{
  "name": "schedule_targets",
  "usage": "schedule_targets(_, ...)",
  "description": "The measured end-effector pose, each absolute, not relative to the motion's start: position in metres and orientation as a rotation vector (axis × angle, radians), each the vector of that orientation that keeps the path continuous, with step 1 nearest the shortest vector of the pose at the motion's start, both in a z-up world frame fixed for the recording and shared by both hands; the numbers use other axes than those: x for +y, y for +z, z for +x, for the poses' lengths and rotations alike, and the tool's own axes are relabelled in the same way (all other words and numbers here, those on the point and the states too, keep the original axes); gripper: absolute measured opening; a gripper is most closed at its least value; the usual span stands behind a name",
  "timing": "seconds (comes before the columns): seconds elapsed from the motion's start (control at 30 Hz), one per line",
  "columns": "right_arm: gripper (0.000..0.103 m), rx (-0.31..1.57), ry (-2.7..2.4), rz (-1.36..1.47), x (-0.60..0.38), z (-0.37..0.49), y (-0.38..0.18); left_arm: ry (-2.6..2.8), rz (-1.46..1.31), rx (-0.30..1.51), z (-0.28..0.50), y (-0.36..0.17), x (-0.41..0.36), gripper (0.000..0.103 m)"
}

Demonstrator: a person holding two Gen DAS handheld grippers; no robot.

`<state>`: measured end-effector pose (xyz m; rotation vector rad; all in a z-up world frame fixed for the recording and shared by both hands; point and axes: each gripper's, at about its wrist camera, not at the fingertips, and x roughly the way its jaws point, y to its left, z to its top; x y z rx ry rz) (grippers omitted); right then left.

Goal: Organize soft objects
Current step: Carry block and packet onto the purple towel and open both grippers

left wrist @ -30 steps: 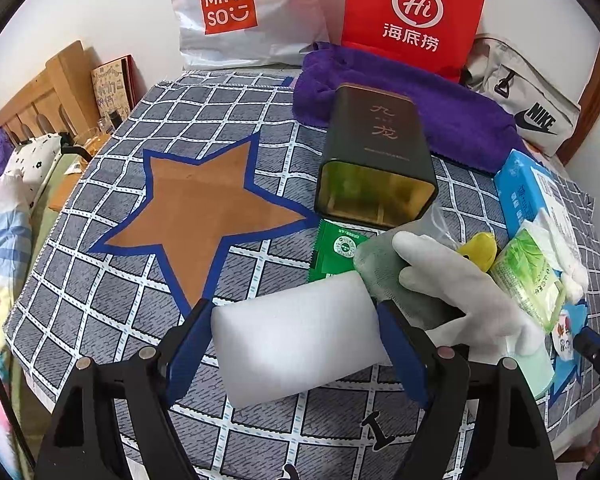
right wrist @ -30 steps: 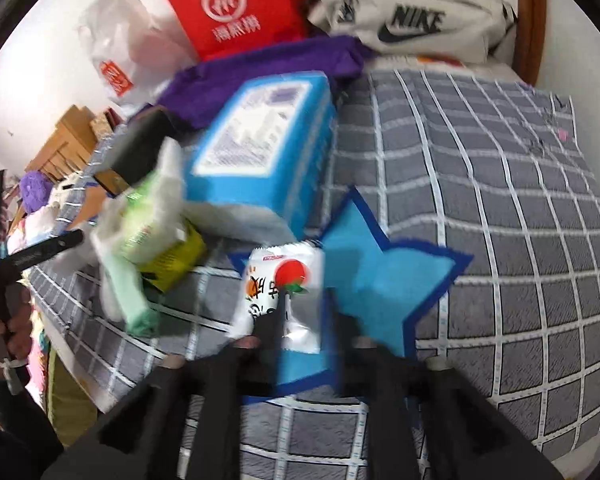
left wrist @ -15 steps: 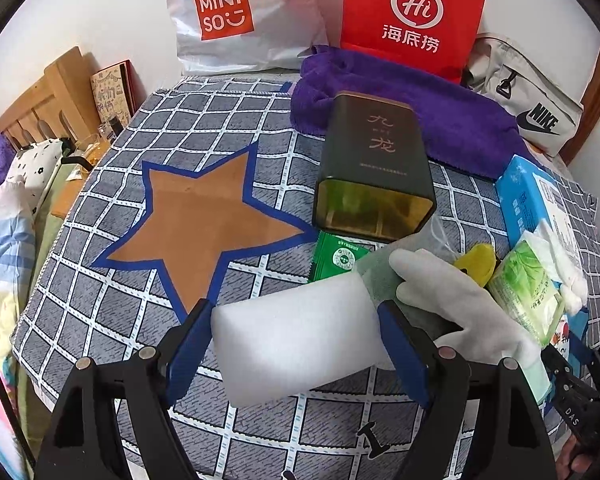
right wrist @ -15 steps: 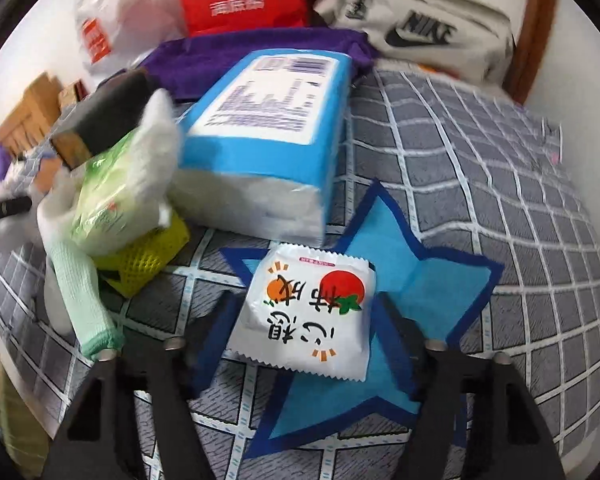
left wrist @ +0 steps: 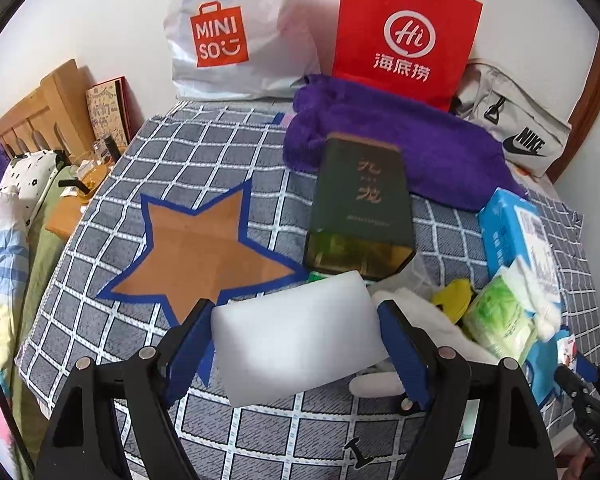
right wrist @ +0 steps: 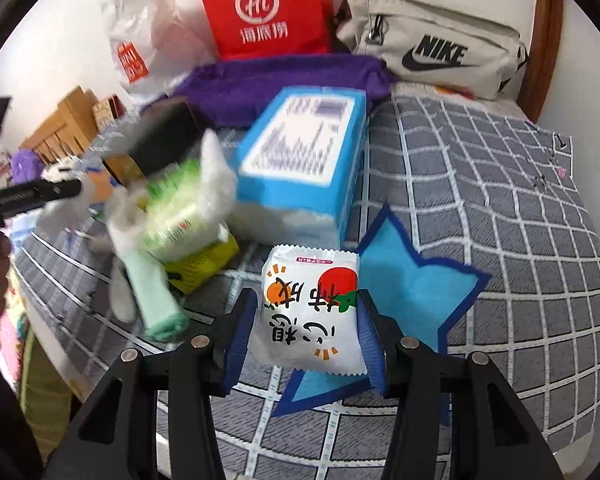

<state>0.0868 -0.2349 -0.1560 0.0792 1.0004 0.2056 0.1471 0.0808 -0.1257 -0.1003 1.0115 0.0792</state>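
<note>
Low in the left wrist view, the left gripper (left wrist: 296,332) grips a white foam block (left wrist: 296,332) between its blue pads, the block now sitting higher against the checked cloth (left wrist: 172,160) than a second ago and overlapping the lower tip of the brown star (left wrist: 204,256); likely it is being carried toward that star. Just behind it lies a dark green tin (left wrist: 360,204) on its side, with a purple towel (left wrist: 400,148) beyond. Low centre in the right wrist view, the right gripper (right wrist: 304,320) has closed on a white snack packet (right wrist: 312,312), where half a second ago the jaws stood wider around it; the packet hangs over the blue star (right wrist: 412,288), so placement or lift is a judgement I cannot settle. Only this view shows the blue star properly and the blue tissue pack's (right wrist: 304,152) label face; the left view alone shows the brown star. Far back in both, a red paper bag (left wrist: 404,32) leans on the wall.
</note>
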Motion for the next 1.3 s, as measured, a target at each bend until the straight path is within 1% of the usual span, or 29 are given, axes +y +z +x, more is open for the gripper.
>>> schedule_targets(0.4, 0.049, 0.871, 0.215, 0.058, -0.246, 0.117, -0.094, 0.040, -0.080, 0.946, 0.164, -0.090, 0.074, 0.081)
schedule_targets(0.6, 0.049, 0.853, 0.241, 0.054, -0.239, 0.144, -0.074, 0.036, -0.072, 0.923, 0.180, -0.075, 0.072, 0.081)
schedule_targets(0.9, 0.049, 0.825, 0.273, 0.062, -0.228, 0.184, -0.061, 0.024, -0.045, 0.887, 0.209, -0.057, 0.061, 0.081)
schedule_targets(1.3, 0.049, 0.814, 0.269, 0.074, -0.231, 0.254, -0.053, -0.010, -0.059, 0.886, 0.260, -0.052, 0.054, 0.081)
